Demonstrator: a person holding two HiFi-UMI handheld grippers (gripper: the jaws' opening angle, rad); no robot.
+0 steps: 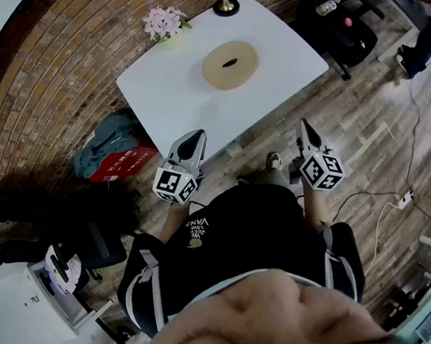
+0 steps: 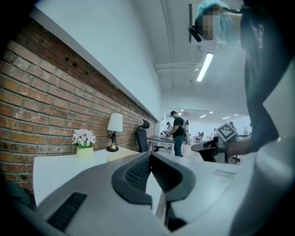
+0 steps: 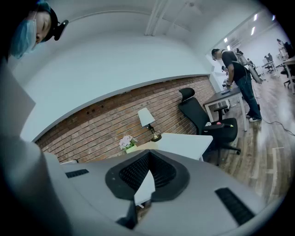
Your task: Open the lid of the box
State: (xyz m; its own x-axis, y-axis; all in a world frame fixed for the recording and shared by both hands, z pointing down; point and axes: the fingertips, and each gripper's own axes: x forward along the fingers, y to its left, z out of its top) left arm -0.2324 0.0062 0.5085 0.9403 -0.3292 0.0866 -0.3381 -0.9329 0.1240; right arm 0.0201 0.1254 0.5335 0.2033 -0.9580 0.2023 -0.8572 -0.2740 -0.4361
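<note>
Step in hand: approach, i.e. nothing on the box yet. The person stands at the near corner of the white table (image 1: 170,96) w/ both tools held out front, about level. The left gripper (image 1: 198,134) has its jaws pressed together w/ nothing between them, and the right gripper (image 1: 304,125) is the same, closed on air. The left one's tip hangs over the table's near edge; the right one is off the table, above the wood floor.

The box (image 1: 230,64), round and tan, sits mid-table w/ its lid on and a dark oval slot in the top. It is well apart from both tools. The flowers (image 1: 163,22) and the lamp (image 1: 225,3) stand beyond it, by the brick wall.

Next move, as a judgement: step or reach fwd to bring a gripper over the box and spread its jaws before contact, since closed jaws can't take the rim. It should then pinch the lid's edge, or hook the slot, and lift. The other gripper probably needs to steady the base so the whole box doesn't come up w/ the lid.
</note>
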